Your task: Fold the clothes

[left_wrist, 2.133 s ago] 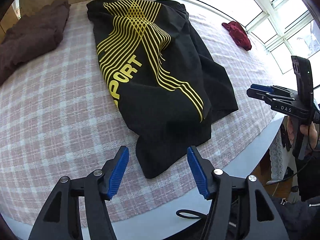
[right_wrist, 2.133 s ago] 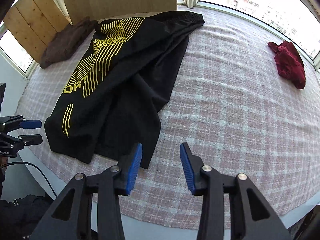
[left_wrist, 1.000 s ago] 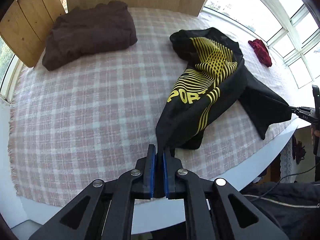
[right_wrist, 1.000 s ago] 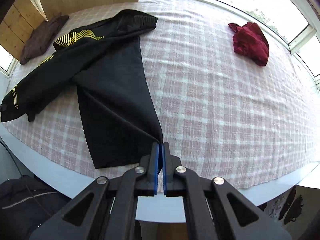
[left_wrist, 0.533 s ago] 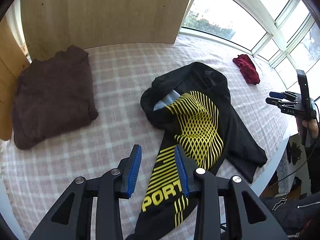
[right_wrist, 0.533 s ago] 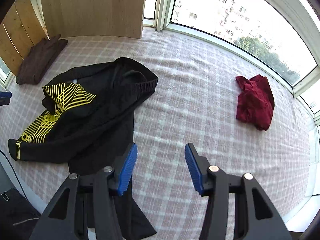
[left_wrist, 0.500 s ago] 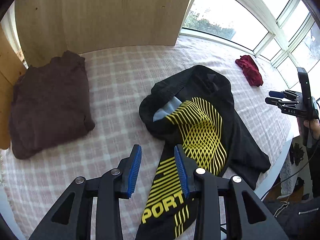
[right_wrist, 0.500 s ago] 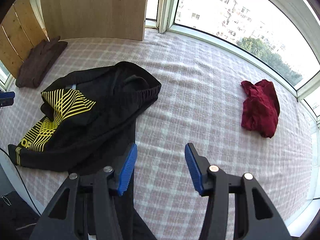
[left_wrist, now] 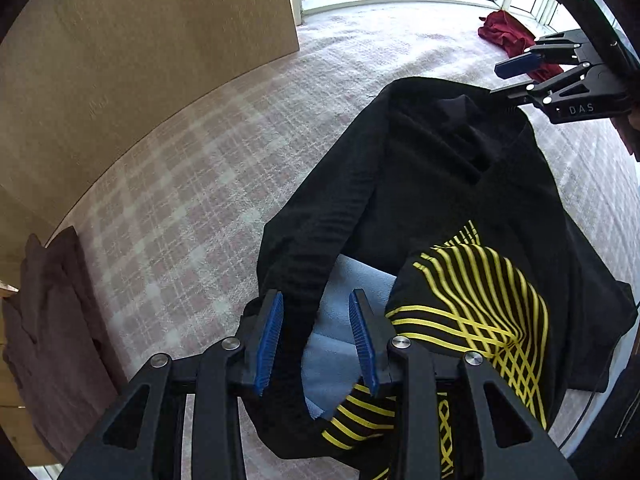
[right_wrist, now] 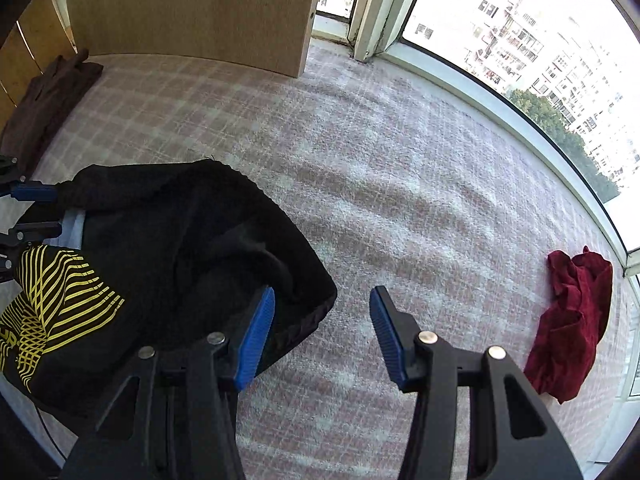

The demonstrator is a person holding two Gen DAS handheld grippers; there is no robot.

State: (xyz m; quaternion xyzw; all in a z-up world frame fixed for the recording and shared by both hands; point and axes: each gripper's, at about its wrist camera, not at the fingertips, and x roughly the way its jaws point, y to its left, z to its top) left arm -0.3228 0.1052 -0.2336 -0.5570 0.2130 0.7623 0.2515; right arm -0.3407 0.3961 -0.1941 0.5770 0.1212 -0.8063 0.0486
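Black shorts with yellow stripes [left_wrist: 440,200] lie rumpled on the plaid-covered table [left_wrist: 192,184], pale blue lining [left_wrist: 340,340] showing at the waist. My left gripper [left_wrist: 316,338] is open, its jaws on either side of the black waistband edge. My right gripper [right_wrist: 322,332] is open at the far waistband corner [right_wrist: 308,304], with that edge just inside the left jaw. It also shows in the left wrist view [left_wrist: 516,76], above the far end of the shorts. The shorts also show in the right wrist view [right_wrist: 168,248].
A folded brown garment [left_wrist: 52,320] lies at the table's left end near a wooden panel [left_wrist: 140,40]. A crumpled red garment [right_wrist: 572,320] lies at the right by the window. The table's near edge runs under both grippers.
Both grippers have moved forward and down onto the waistband end of the shorts. They stay open. The shorts lie as before.
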